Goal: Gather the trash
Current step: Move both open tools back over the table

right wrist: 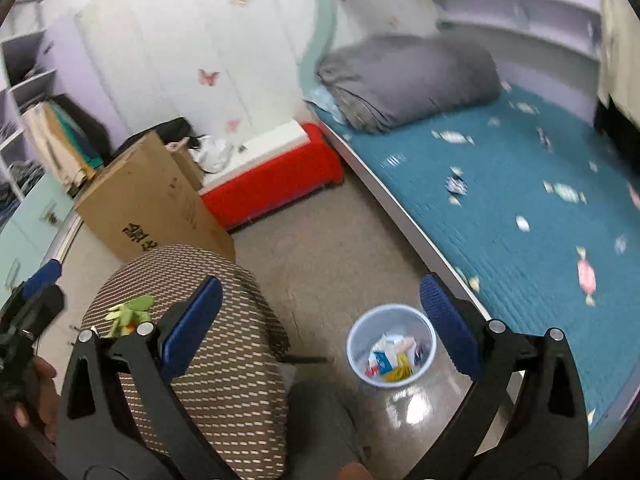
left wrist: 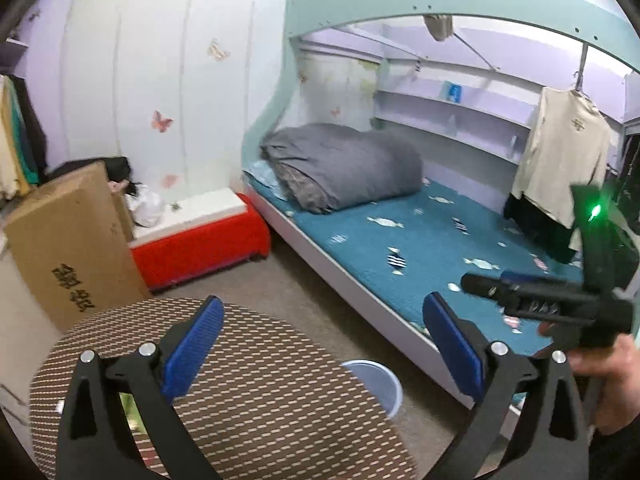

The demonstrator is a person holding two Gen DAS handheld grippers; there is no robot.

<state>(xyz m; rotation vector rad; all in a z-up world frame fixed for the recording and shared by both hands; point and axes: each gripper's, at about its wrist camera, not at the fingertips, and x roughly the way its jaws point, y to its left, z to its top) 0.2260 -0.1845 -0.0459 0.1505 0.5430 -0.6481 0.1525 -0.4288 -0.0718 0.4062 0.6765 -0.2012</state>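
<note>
Green scrap (right wrist: 130, 312) lay on the table (right wrist: 224, 360) beside the left gripper (left wrist: 320, 344), nearer than the right gripper (right wrist: 320, 322); both jaws gaped empty.

**Bedroom furniture and clutter**

A folded grey duvet (left wrist: 340, 168) lies at the head end of a teal bed (left wrist: 420, 240). A red bench (left wrist: 200, 244) stands at the bed's head corner, a cardboard box (left wrist: 68, 240) beside it. A cream shirt (left wrist: 560, 152) hangs at the bed's far edge.
</note>
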